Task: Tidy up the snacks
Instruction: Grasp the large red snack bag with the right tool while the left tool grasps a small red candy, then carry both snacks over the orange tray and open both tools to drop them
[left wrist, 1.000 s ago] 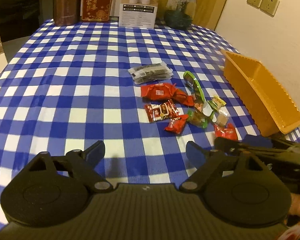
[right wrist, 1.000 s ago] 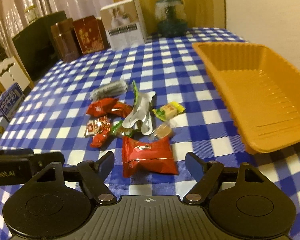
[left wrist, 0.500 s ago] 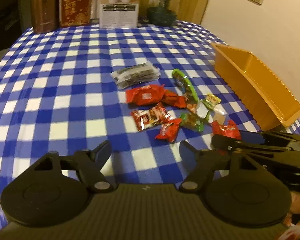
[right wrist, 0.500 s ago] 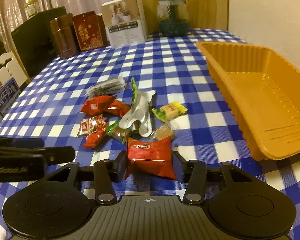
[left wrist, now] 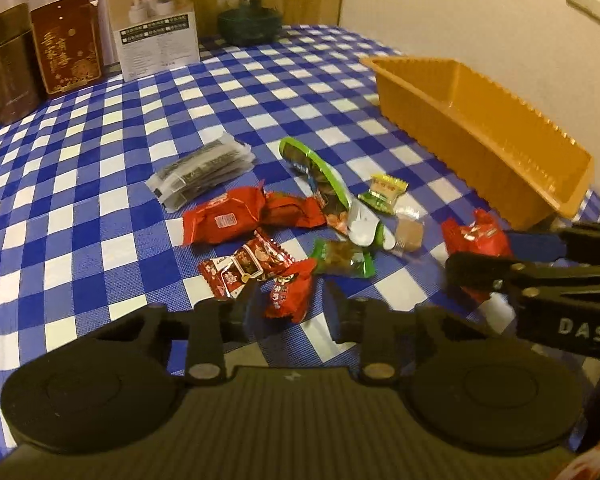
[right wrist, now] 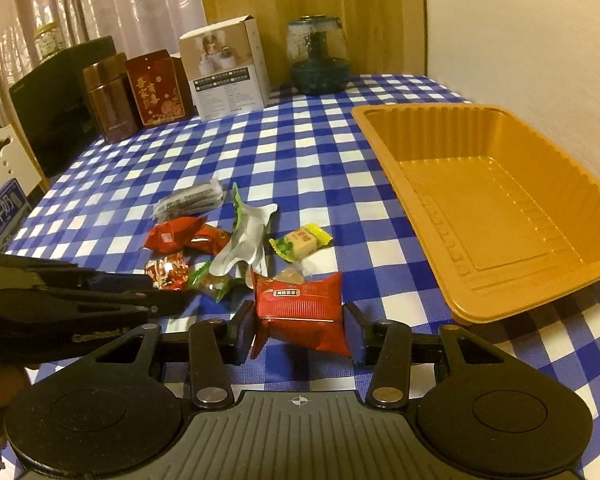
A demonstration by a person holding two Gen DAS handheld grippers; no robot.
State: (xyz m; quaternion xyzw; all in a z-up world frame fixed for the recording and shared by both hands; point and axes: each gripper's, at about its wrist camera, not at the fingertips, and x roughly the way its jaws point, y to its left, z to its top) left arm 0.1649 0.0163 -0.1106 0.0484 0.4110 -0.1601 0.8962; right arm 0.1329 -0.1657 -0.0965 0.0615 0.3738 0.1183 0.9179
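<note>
The red pillow packet (right wrist: 302,312) sits at the near edge of the snack pile, and your right gripper (right wrist: 299,330) has it clamped across its width, pads pressing both sides. It looks light and puffy, with slick film, so it may squirm; a hold low across the body seems safer than the crimped ends. Your left gripper (left wrist: 288,306) is closing around the small red sachet (left wrist: 289,294), which lies between the fingers; I cannot tell whether they press it yet. That one looks flat, crinkly and soft, so pinch mid-body. The orange tray (right wrist: 496,280) waits empty on the right, on the checked cloth (right wrist: 300,152).
</note>
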